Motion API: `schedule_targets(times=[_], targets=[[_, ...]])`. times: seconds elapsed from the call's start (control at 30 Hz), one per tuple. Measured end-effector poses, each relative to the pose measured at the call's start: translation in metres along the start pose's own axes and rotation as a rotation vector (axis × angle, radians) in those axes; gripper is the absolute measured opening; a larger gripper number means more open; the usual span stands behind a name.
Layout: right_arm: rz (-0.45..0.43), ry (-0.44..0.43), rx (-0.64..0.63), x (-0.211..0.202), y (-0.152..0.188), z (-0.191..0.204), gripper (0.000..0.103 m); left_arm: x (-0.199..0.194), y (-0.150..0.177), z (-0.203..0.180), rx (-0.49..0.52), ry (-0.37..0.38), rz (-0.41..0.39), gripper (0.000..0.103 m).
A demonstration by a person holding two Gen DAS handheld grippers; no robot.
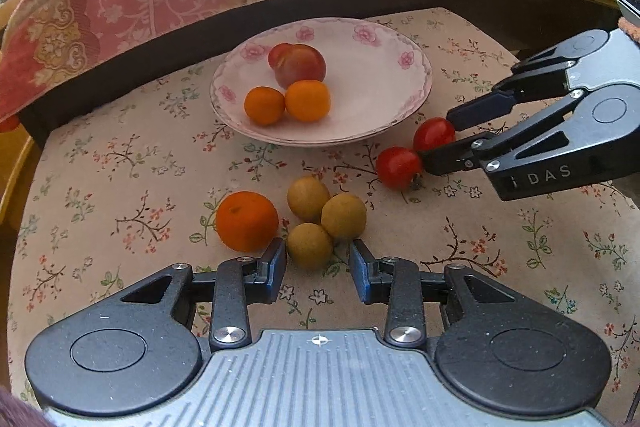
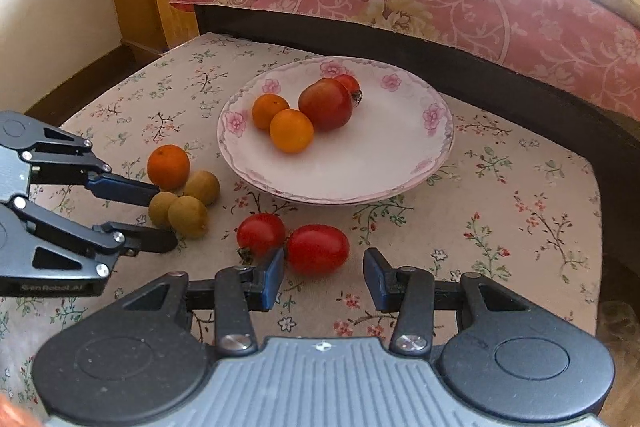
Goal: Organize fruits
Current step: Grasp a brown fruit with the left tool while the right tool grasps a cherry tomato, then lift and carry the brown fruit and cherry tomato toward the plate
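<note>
Both grippers, left gripper (image 1: 318, 261) and right gripper (image 2: 324, 269), had fingers spread; the round tomato (image 2: 317, 249) could roll off-grip.

A: What did the left gripper (image 1: 318, 267) look like?

B: Matte black linkage arms with silver screws, round black hubs at five and seven o'clock, a ribbed grey body bearing a small crosshair mark. Its fingers (image 1: 276, 269) carried blue pads.

A: And the right gripper (image 2: 324, 277)?

B: The same build. White "DAS" lettering ran along its side; the left one's read "GenRobot.AI".
</note>
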State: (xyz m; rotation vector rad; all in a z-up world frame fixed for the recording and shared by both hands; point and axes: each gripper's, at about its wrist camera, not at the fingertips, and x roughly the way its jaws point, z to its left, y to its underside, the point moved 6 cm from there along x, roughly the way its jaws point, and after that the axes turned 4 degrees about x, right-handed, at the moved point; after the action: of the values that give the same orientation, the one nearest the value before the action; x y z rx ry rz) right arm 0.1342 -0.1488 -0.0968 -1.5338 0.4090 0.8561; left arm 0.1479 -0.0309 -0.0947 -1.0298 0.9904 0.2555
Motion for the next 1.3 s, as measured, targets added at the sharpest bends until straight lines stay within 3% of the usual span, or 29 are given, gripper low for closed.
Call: schedule_targets(times=[0.2, 0.3, 0.4, 0.83, 1.17, 1.3], targets=[[0.011, -0.001, -0.020, 0.007, -0.001, 0.003, 0.046, 0.000, -0.001, -0.001, 0.002, -0.002, -0.011, 0.040], [0.017, 0.015, -0.032, 0.006, 0.001, 0.006, 0.039, -0.001, 0.001, 0.001, -0.003, -0.007, -0.013, 0.035], [0.025, 0.031, -0.030, 0.003, 0.003, 0.009, 0.039, -0.003, 0.001, 0.002, -0.014, -0.011, -0.014, 0.032], [0.078, 0.024, 0.000, -0.034, 0.038, 0.031, 0.038, -0.032, 0.023, -0.021, 0.021, 0.018, 0.014, 0.032], [0.087, 0.029, -0.010, -0.046, 0.062, 0.048, 0.038, -0.033, 0.039, -0.029, 0.030, 0.026, 0.039, 0.035], [0.090, 0.010, -0.033, -0.046, 0.063, 0.048, 0.044, -0.033, 0.040, -0.028, 0.036, 0.036, 0.033, 0.037]])
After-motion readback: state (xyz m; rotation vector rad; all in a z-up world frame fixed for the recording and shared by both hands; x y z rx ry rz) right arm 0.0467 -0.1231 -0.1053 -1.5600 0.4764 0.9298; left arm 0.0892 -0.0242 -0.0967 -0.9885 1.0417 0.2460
